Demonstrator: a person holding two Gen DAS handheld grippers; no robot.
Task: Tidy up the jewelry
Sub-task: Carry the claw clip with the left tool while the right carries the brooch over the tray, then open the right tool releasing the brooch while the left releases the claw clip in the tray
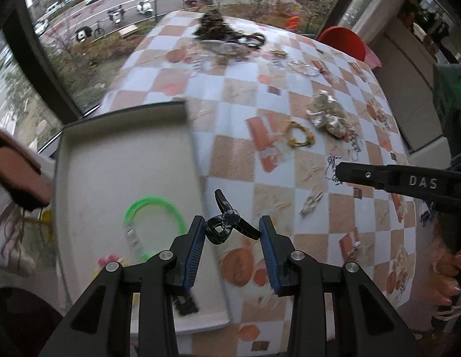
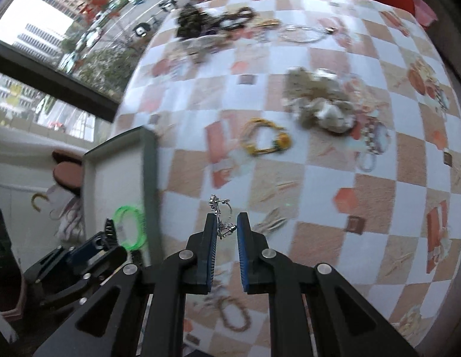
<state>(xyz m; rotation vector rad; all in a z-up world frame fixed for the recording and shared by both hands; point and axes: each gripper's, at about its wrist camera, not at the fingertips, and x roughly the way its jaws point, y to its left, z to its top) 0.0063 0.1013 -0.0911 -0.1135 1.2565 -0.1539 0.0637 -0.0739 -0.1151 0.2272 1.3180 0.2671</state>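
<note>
the left gripper [image 1: 232, 232] hangs over the right edge of the grey tray [image 1: 117, 160], its jaws spread wide with a black hair claw clip [image 1: 227, 223] between them; the clip seems to touch the left pad, though whether it is truly held cannot be told. in the tray lie a green bracelet [image 1: 154, 214] and a small black item near the front wall. the right gripper [image 2: 226, 226] has its jaws partly closed, and a silver chain piece [image 2: 220, 217] sits between them against the left pad. on the checkered desk [image 2: 319, 178] lie a yellow bracelet [image 2: 267, 136], a cream scrunchie [image 2: 319, 101] just beside it, and a dark heap of jewelry [image 2: 200, 20] at the far edge.
</note>
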